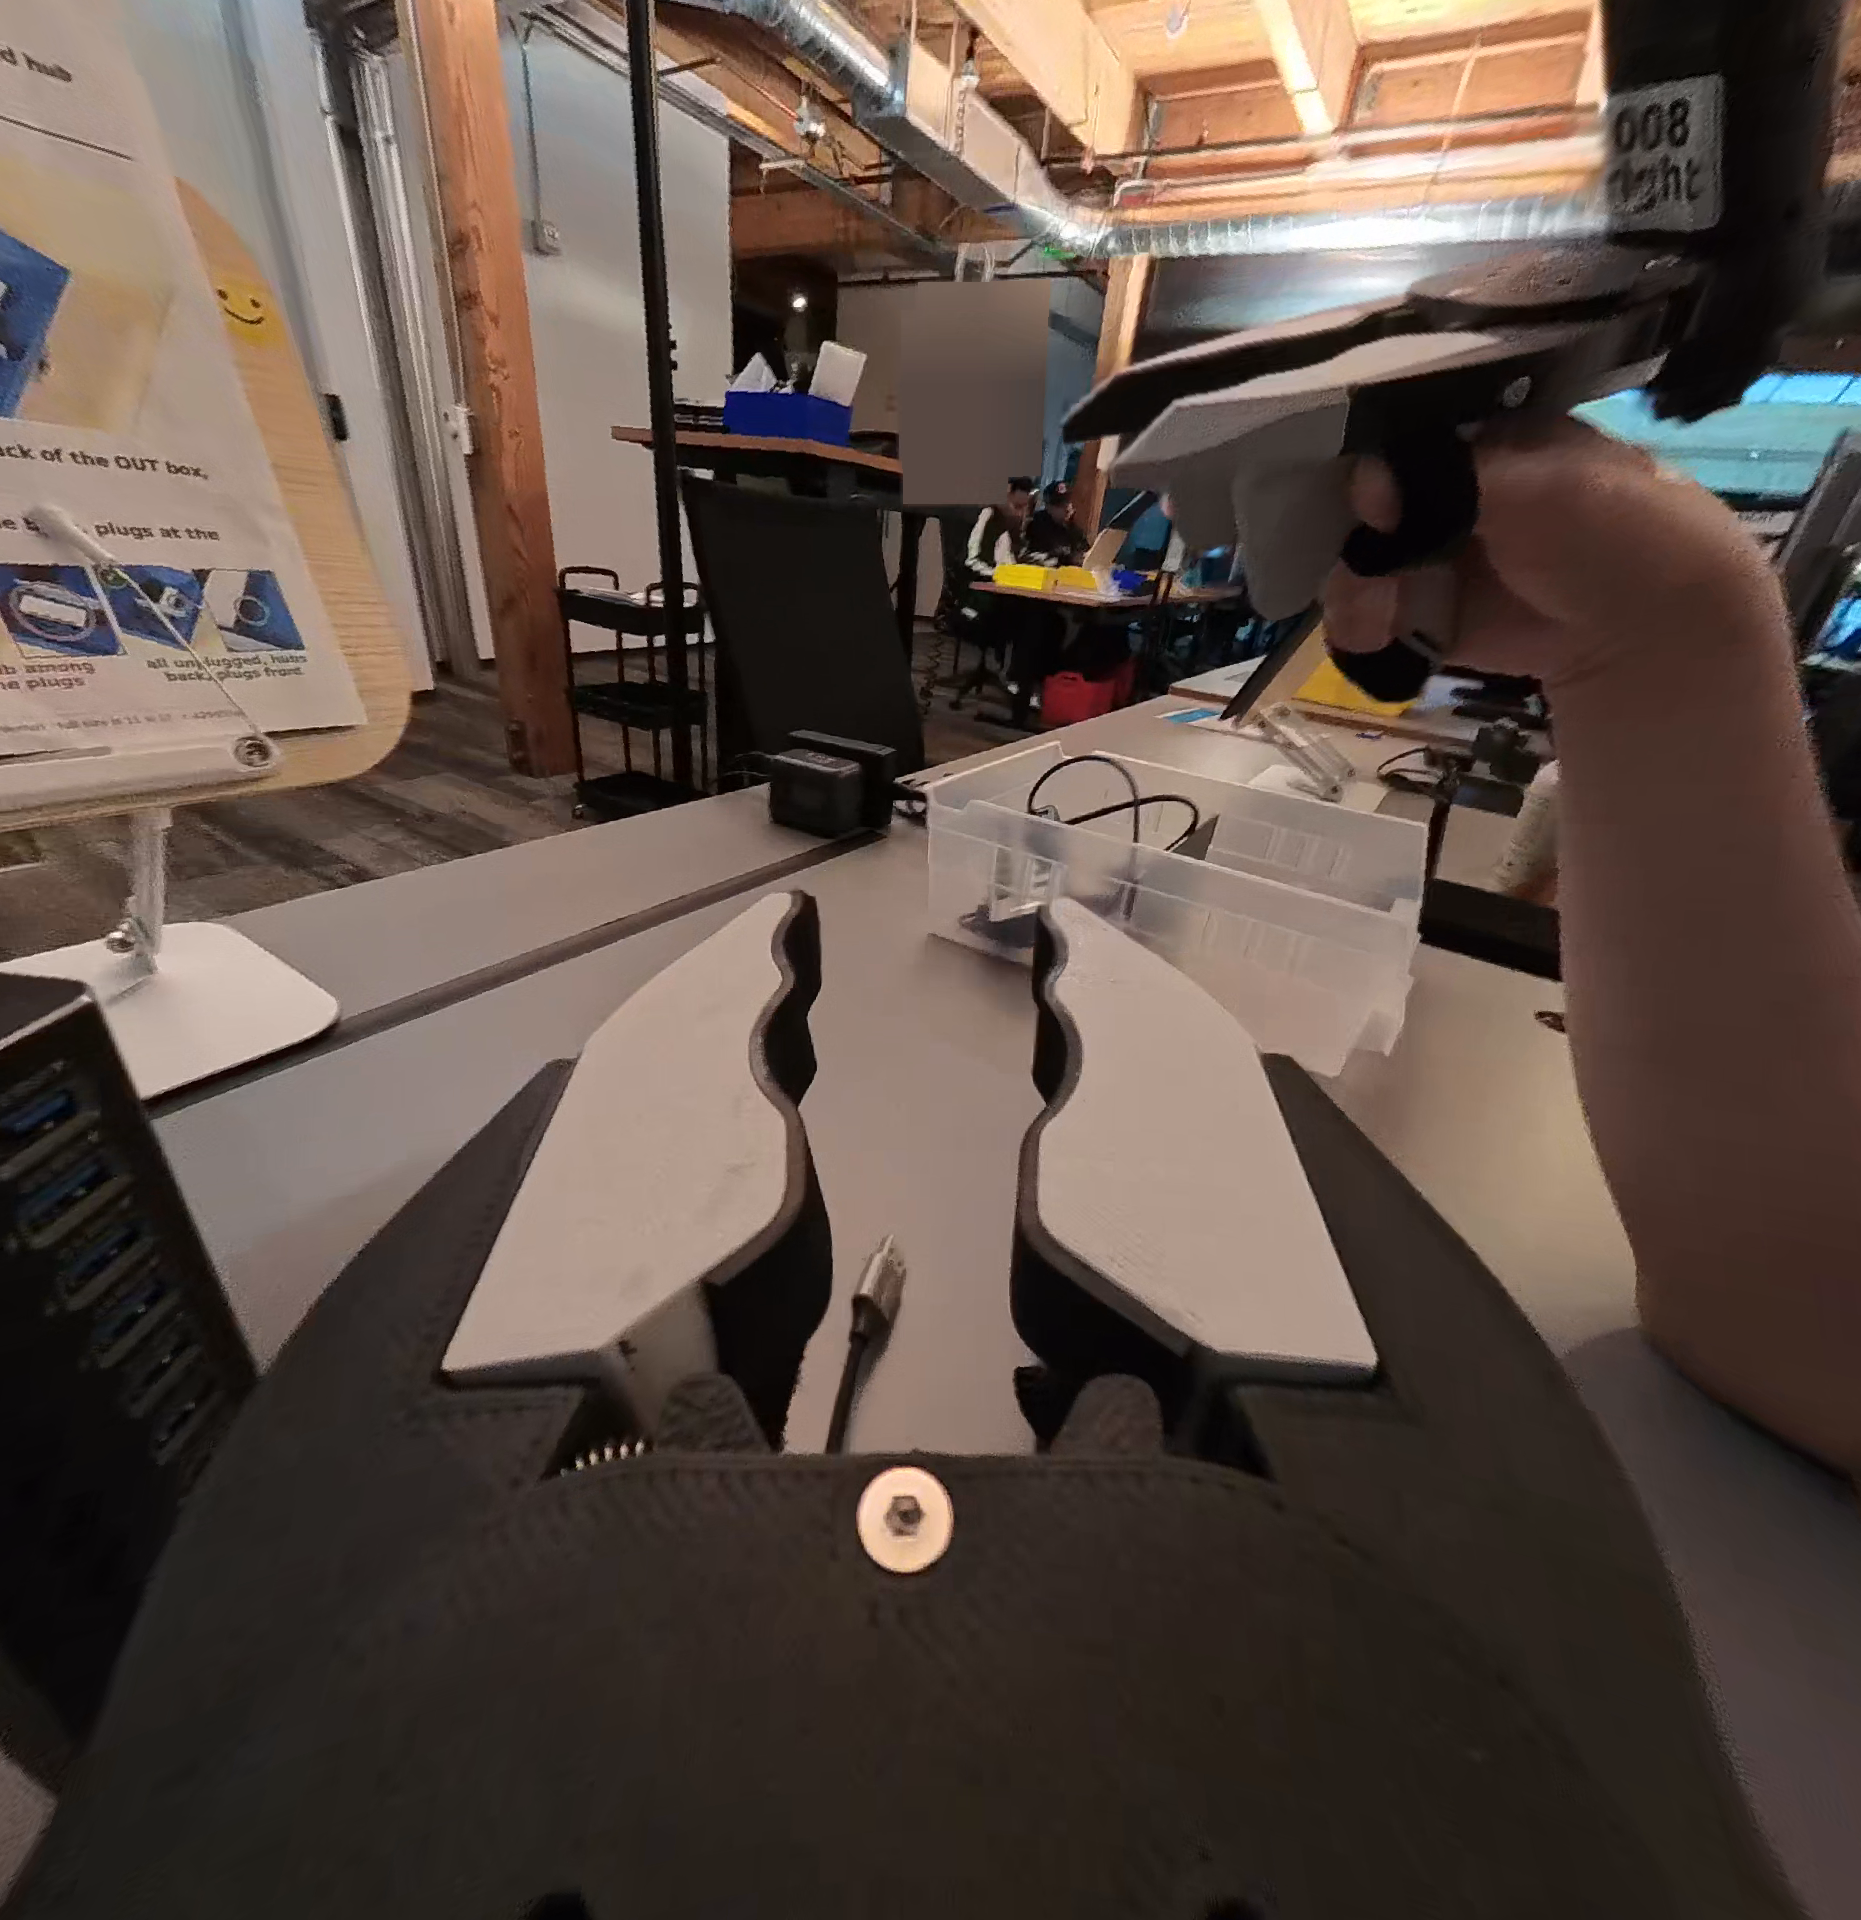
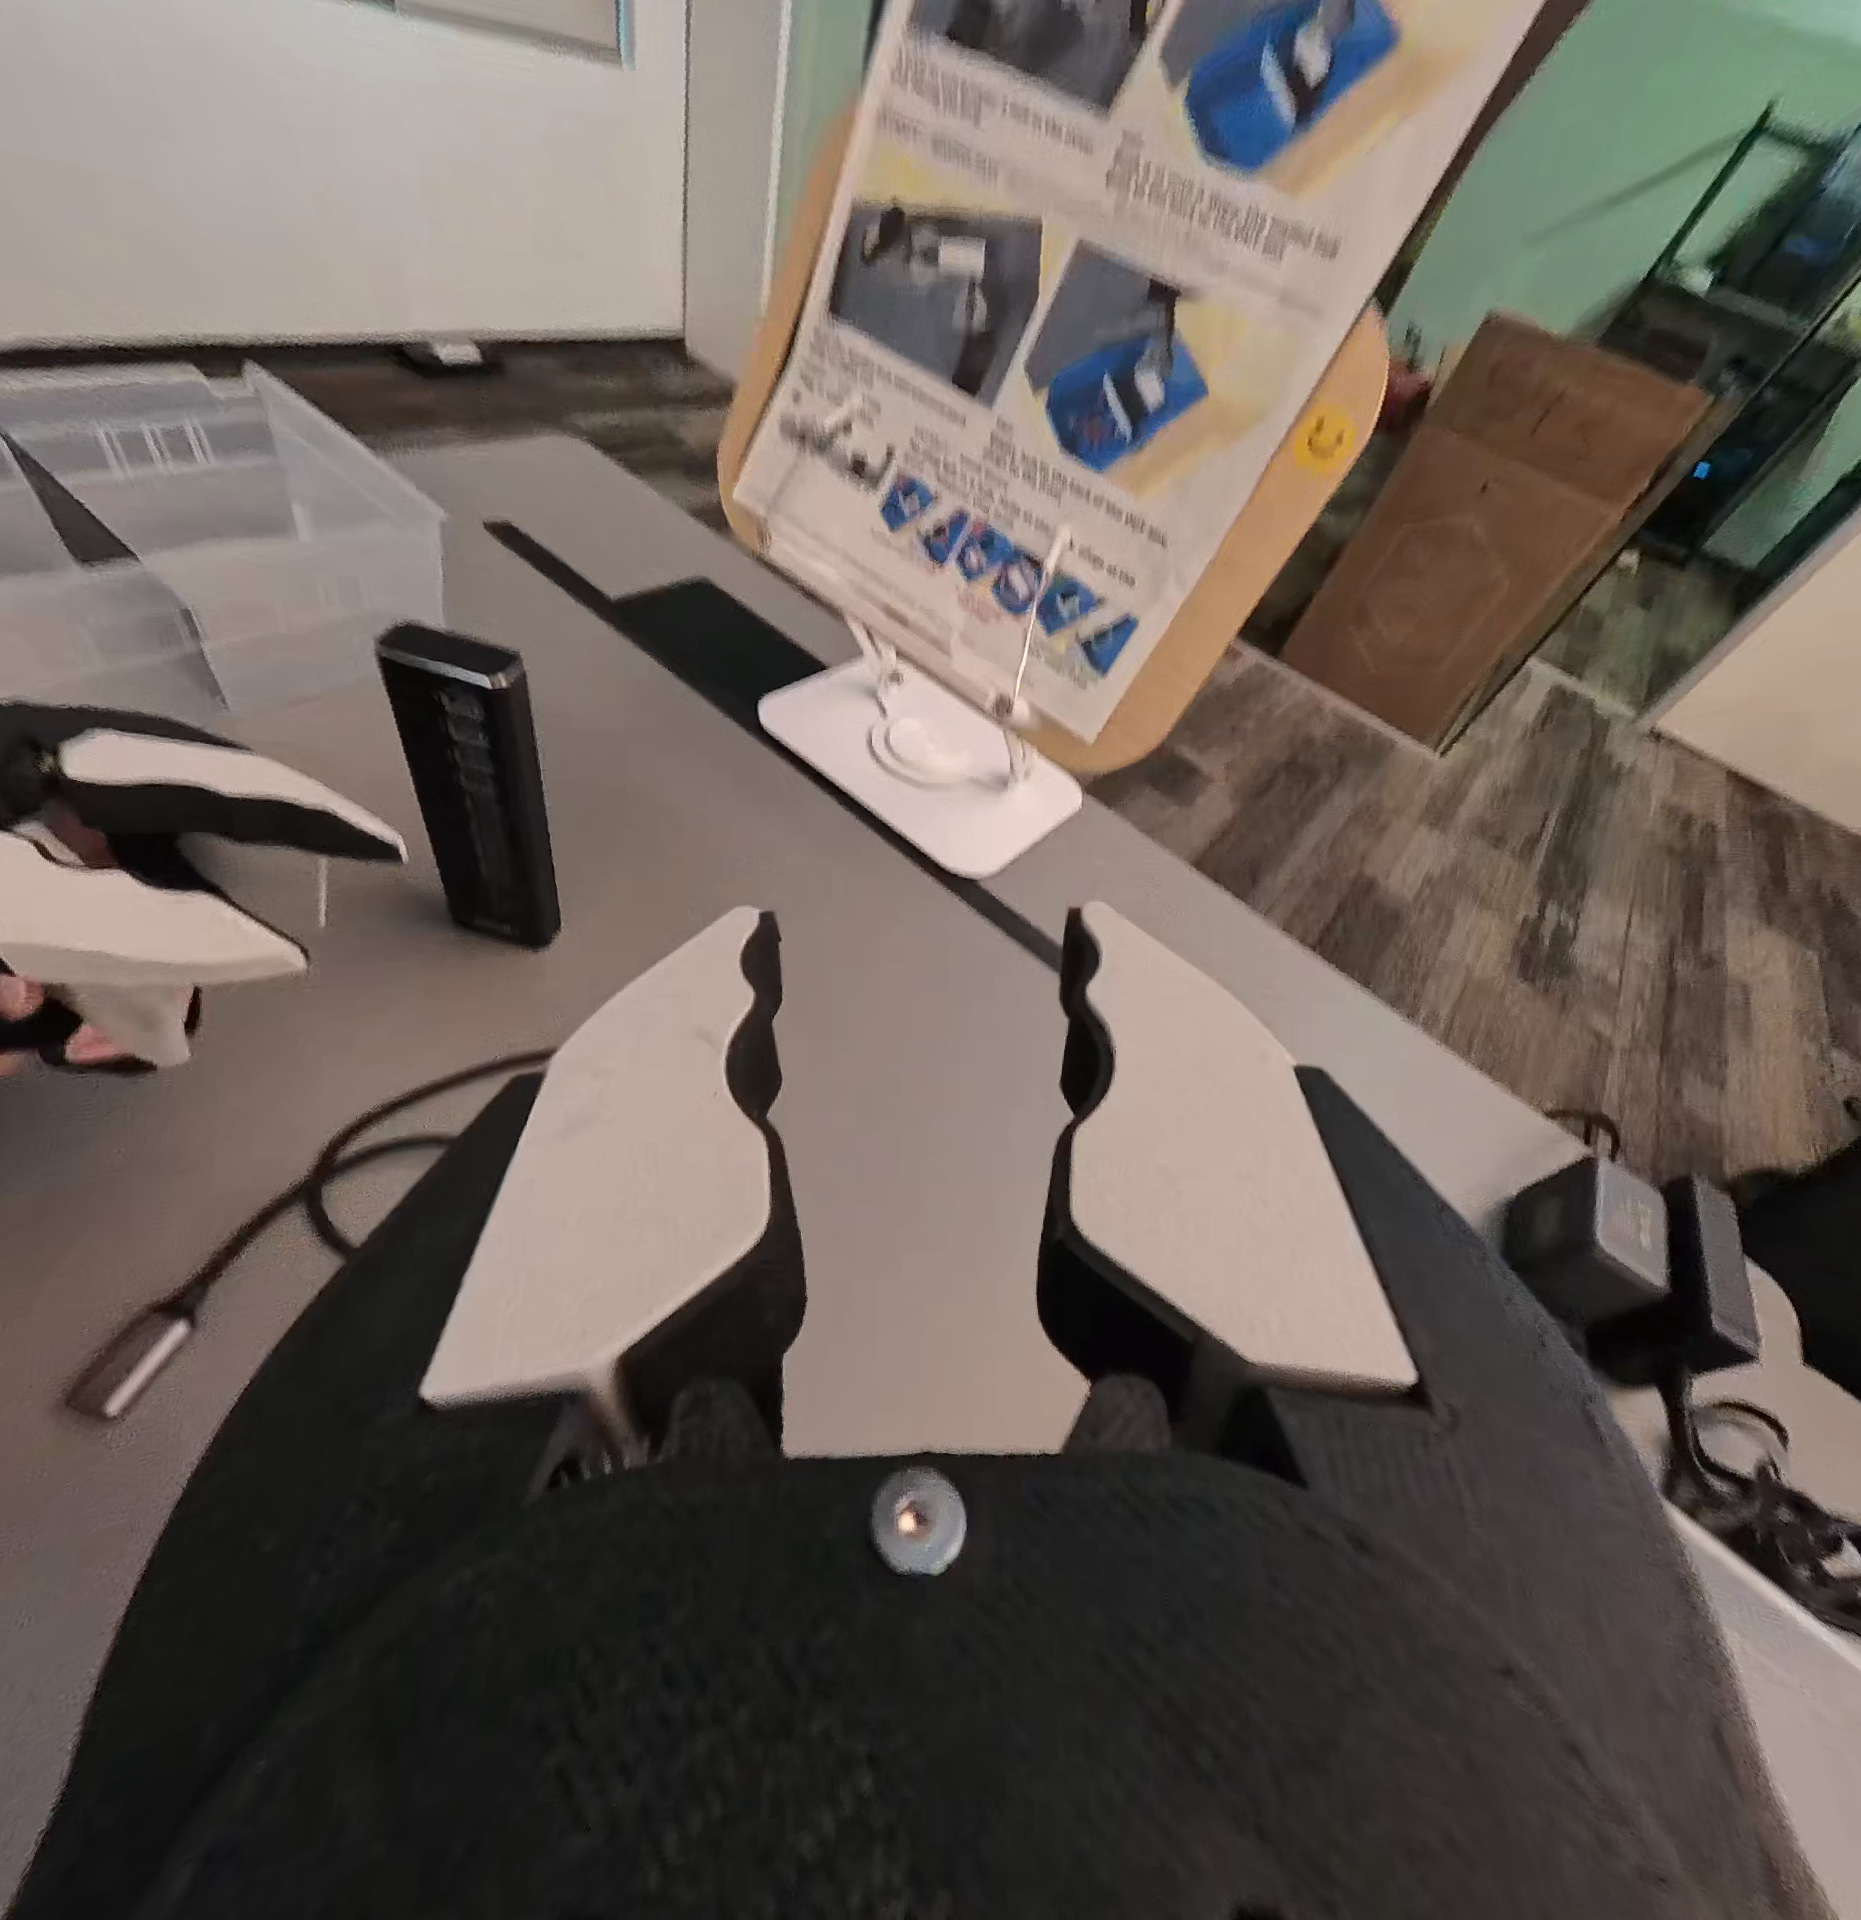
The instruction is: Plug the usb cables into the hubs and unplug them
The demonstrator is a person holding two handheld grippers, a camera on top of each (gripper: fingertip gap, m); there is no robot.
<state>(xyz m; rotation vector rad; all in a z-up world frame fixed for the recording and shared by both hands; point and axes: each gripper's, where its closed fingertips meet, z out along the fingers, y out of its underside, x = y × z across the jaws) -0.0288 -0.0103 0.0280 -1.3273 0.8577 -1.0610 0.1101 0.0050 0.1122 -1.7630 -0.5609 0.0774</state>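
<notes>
A black USB hub stands upright on the grey table; it also shows at the left edge of the left wrist view, its blue ports facing out. A black USB cable with a silver plug lies on the table between the fingers of my open, empty left gripper. The same plug lies at the left of the right wrist view. My right gripper is open and empty, raised above the table. The left gripper shows open just left of the hub.
An instruction sheet on a wooden board with a white stand is behind the hub. A clear plastic bin holding a black cable sits ahead. Another clear bin is far left. A black power adapter lies at the table's right edge. From the left gripper's tips to the black USB hub is close to 12 cm. Look for it in the left wrist view too.
</notes>
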